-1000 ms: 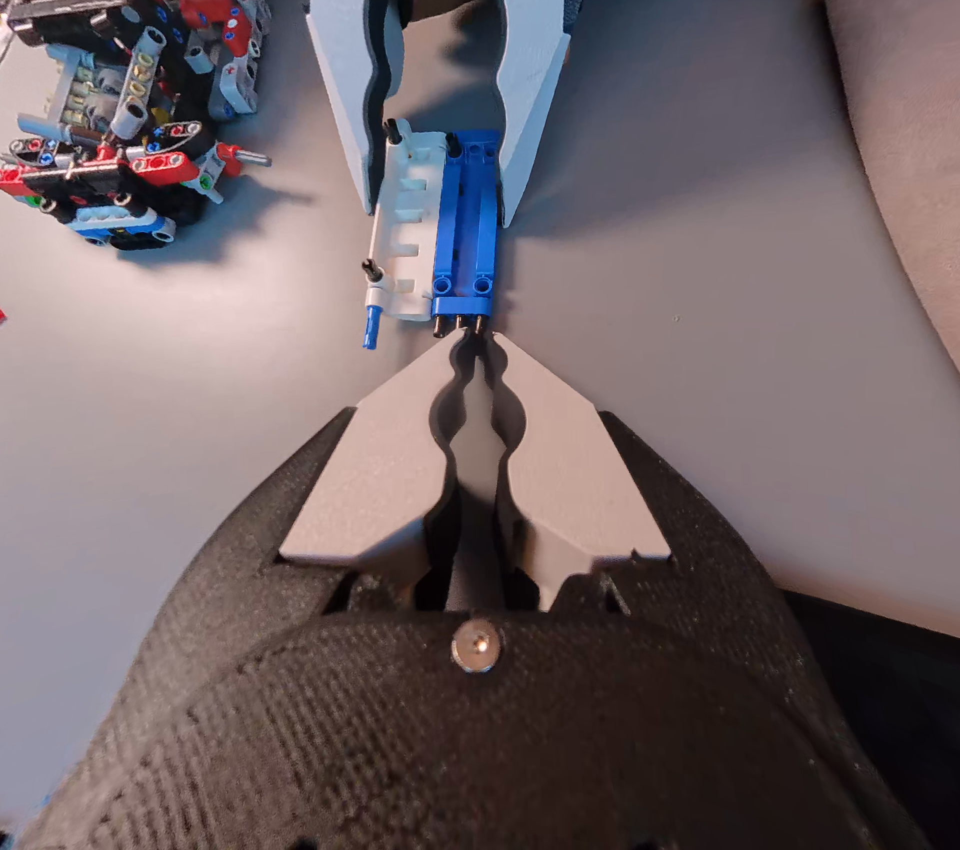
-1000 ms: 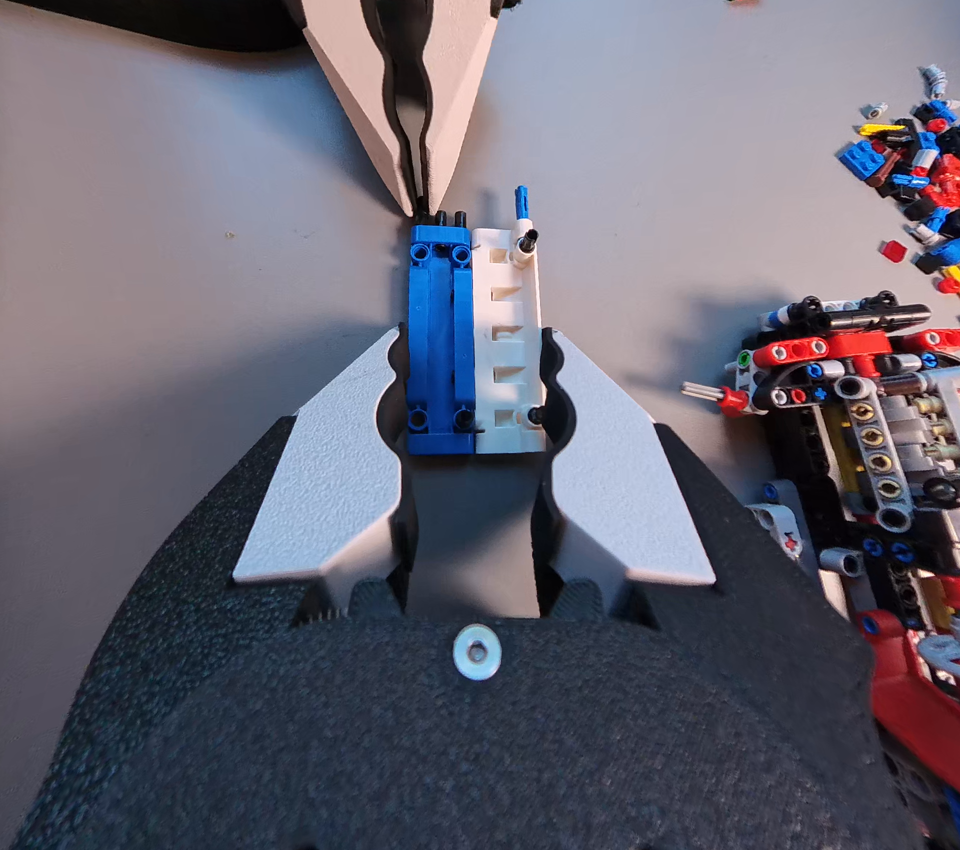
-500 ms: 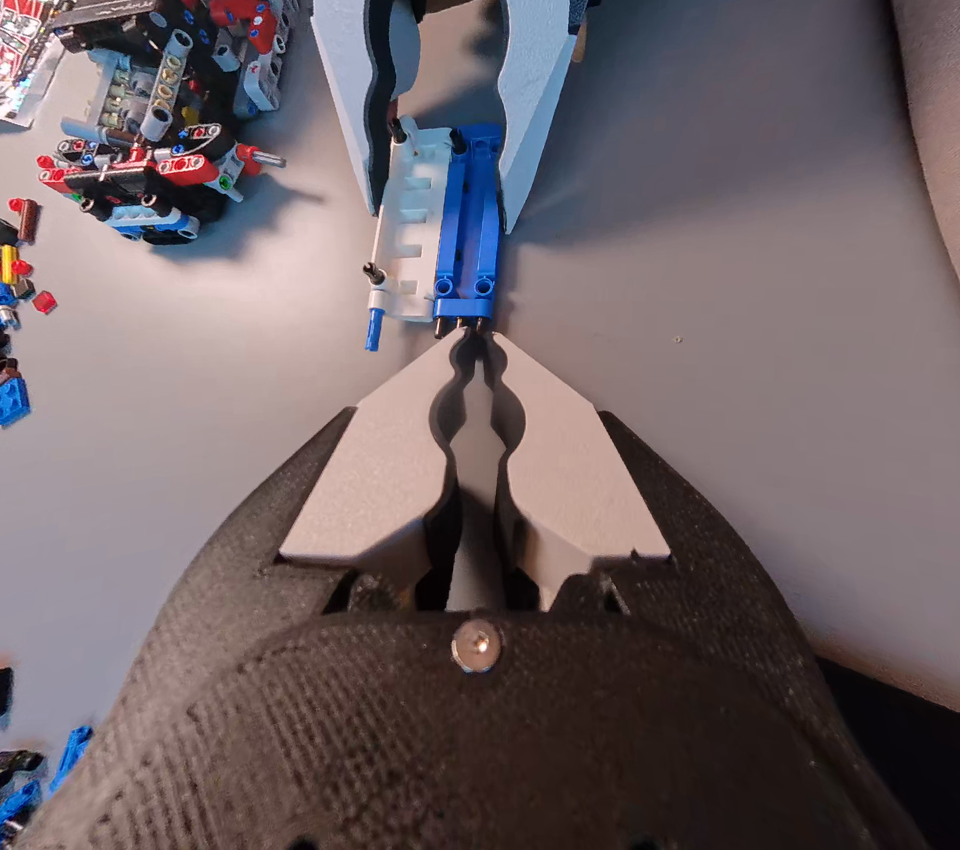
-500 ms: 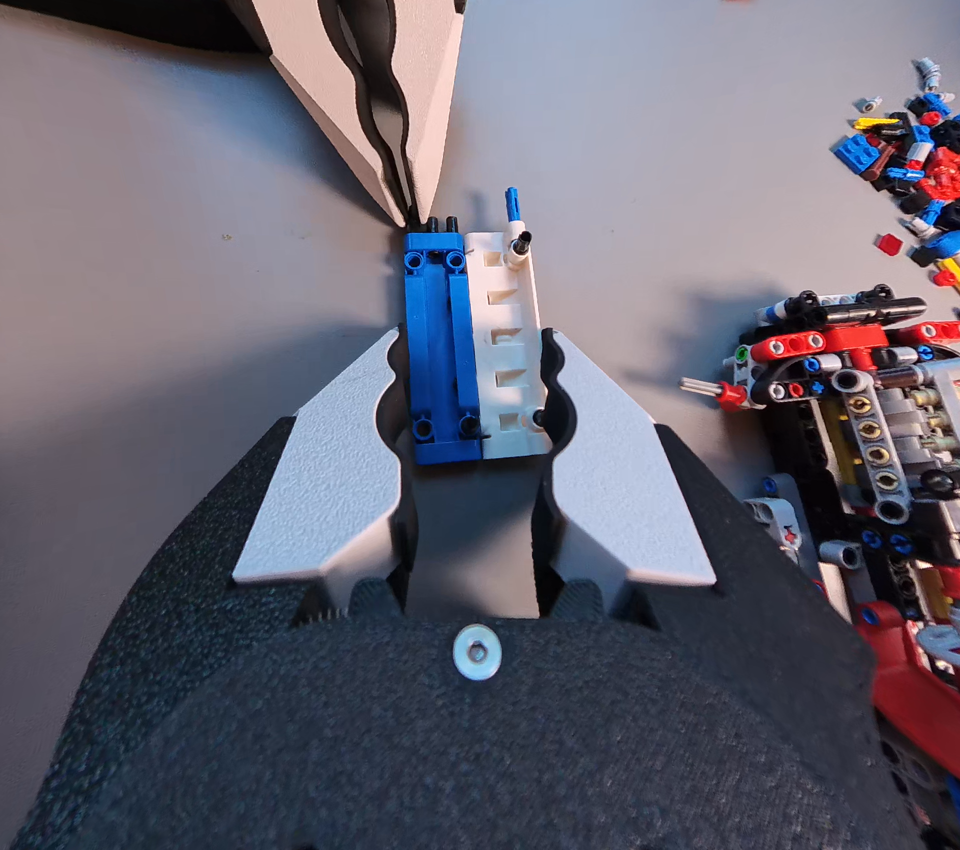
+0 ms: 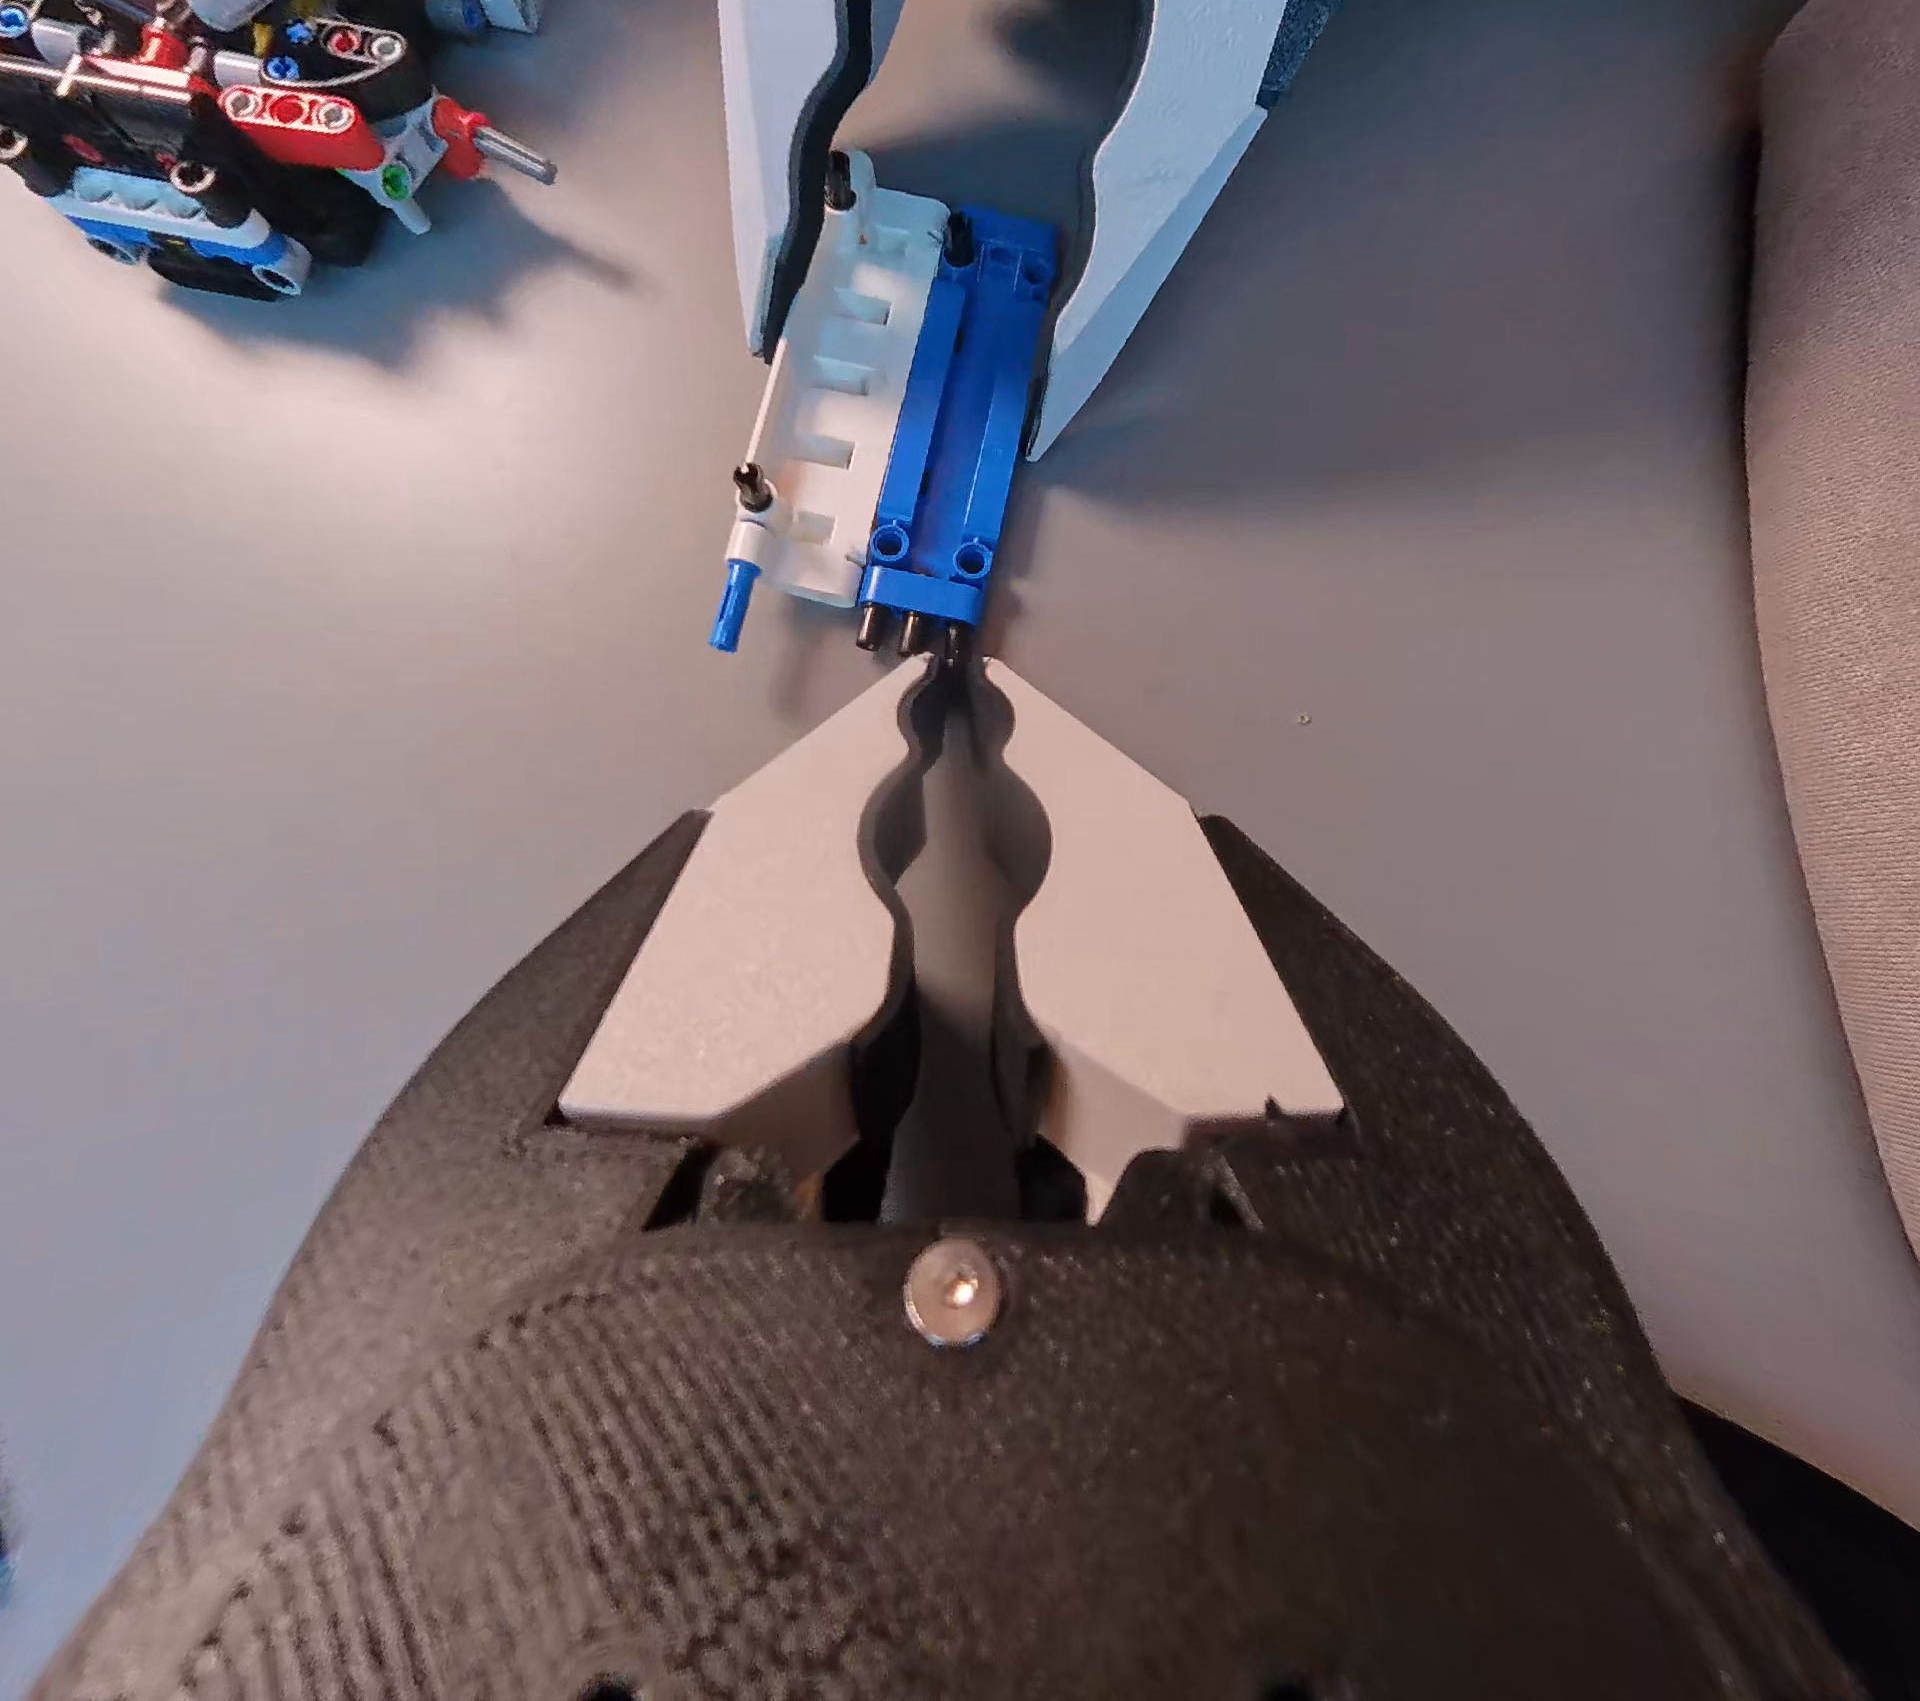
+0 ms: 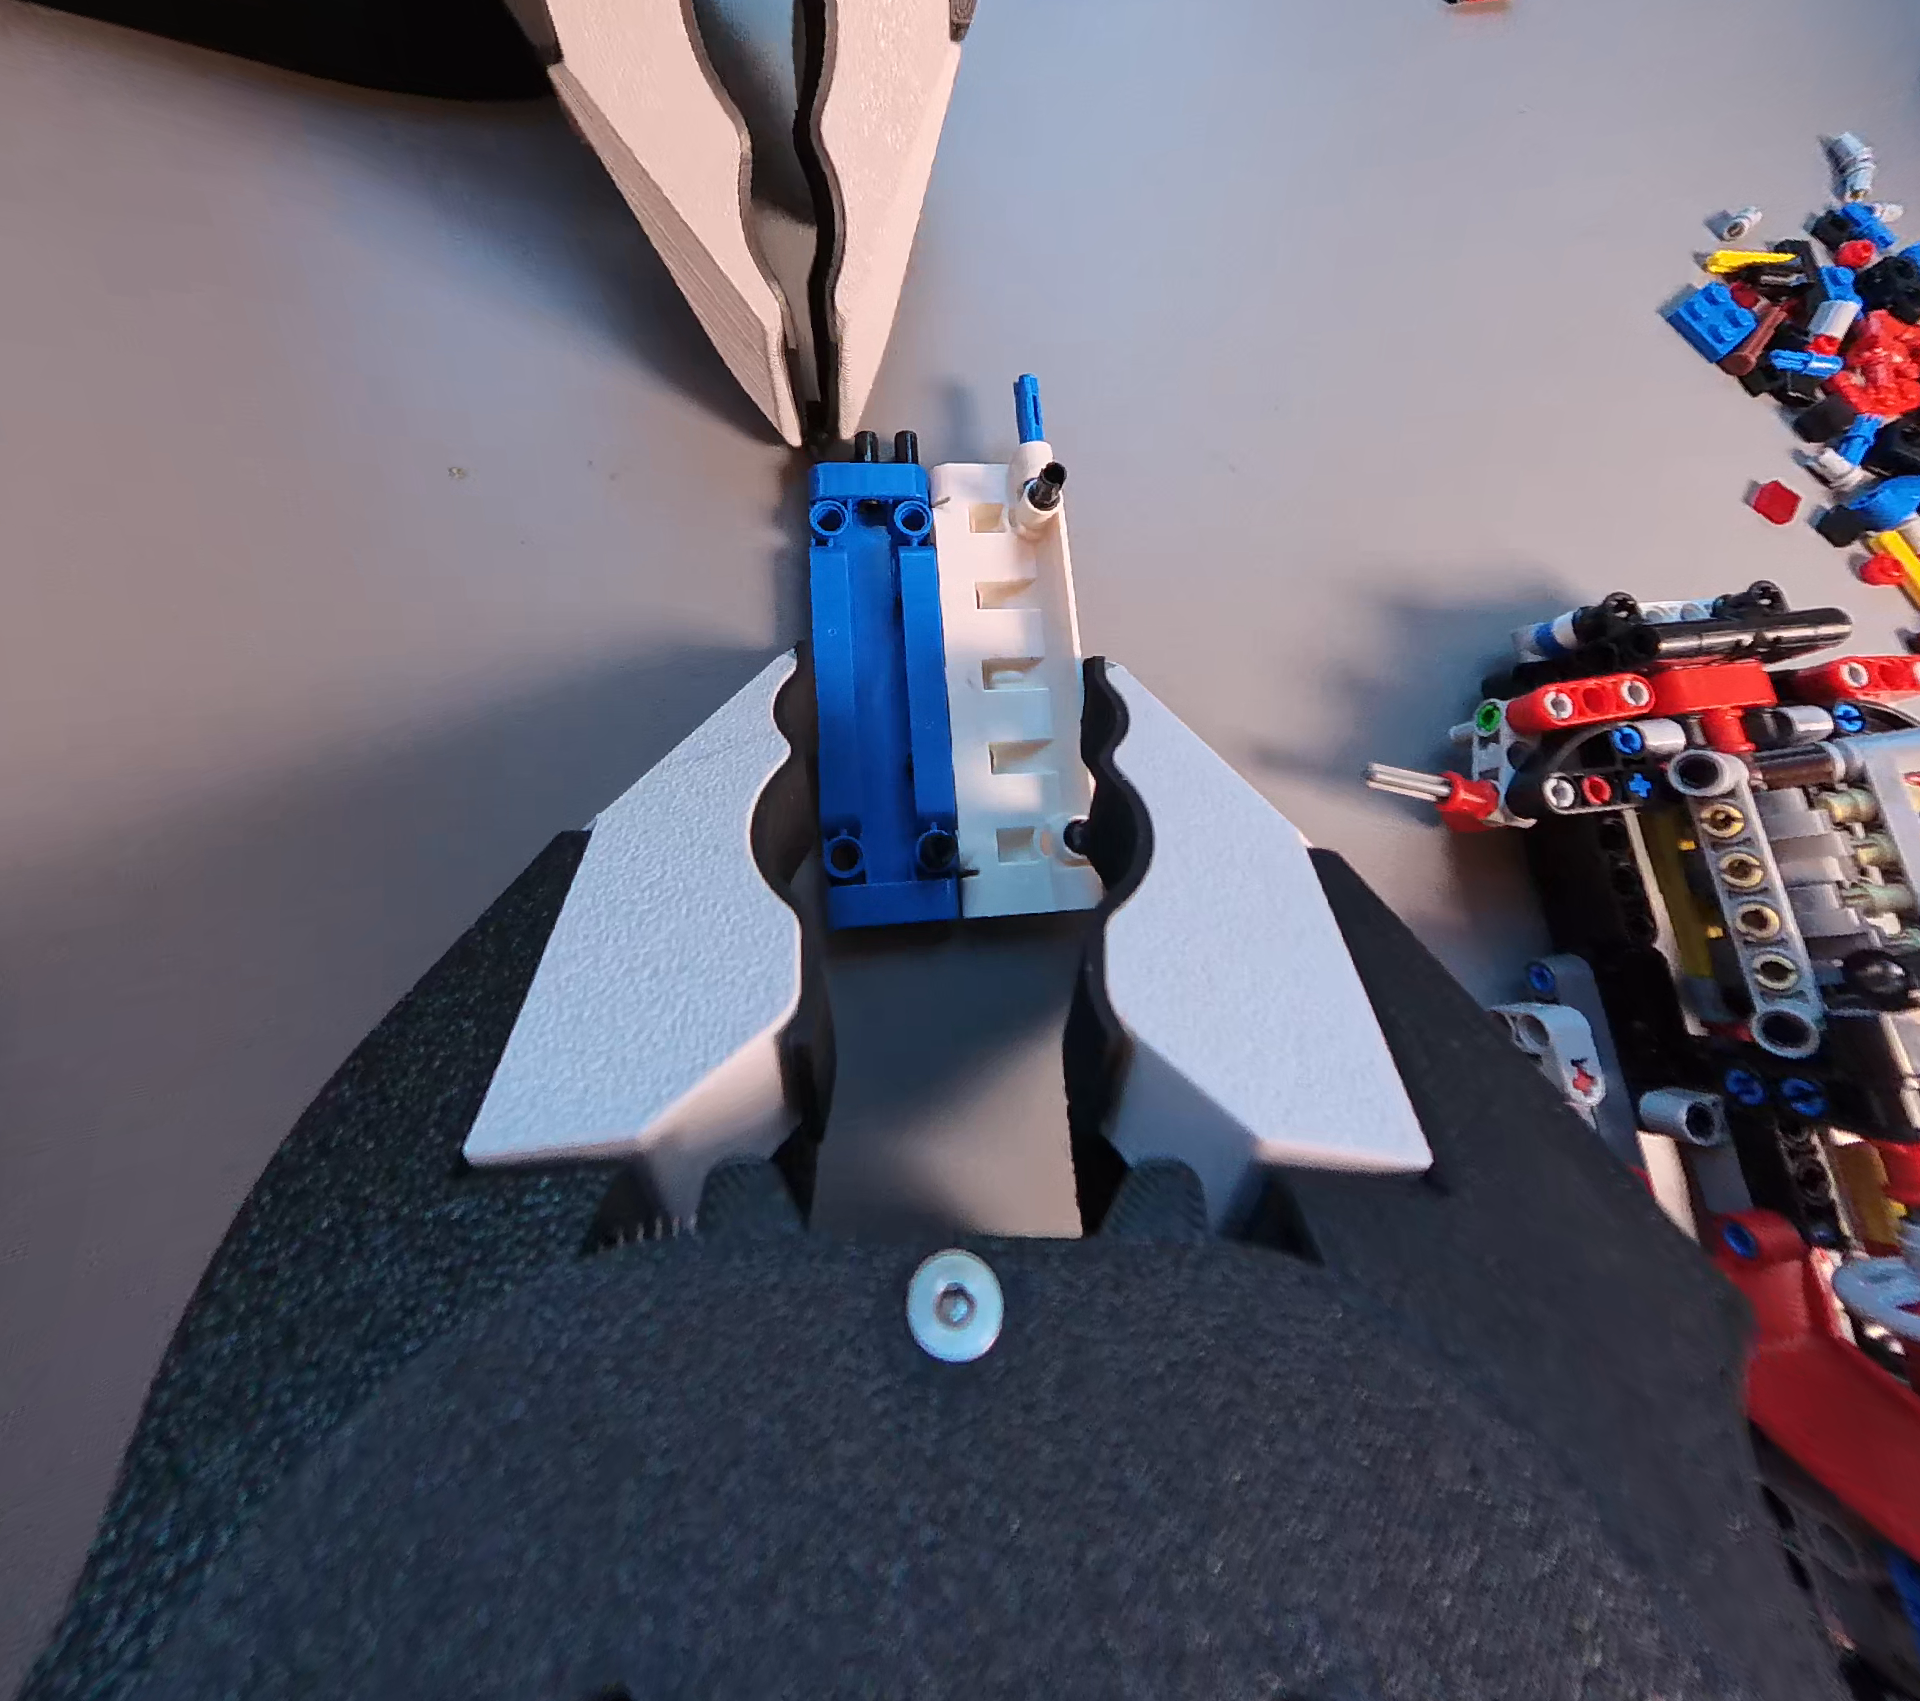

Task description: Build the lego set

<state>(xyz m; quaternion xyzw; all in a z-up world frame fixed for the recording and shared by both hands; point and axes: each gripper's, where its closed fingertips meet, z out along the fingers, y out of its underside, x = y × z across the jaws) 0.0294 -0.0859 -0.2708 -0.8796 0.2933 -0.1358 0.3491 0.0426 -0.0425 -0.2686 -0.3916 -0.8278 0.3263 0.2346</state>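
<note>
We clamp the right hand-held gripper (image 6: 945,778) across the blue-and-white lego panel (image 6: 951,695); its long axis points at the left hand-held gripper (image 5: 951,664), pinched on a small black end pin (image 5: 948,645).

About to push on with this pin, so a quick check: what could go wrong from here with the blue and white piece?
1. The left hand-held gripper pinches only the tip of a small black plastic pin at the blue-and-white rectangular brick assembly; it could slip off.
2. The right hand-held gripper clamps just the assembly's near end, so pushing may pivot it.
3. The thin blue plastic pin projecting from the white corner could snag.
</note>
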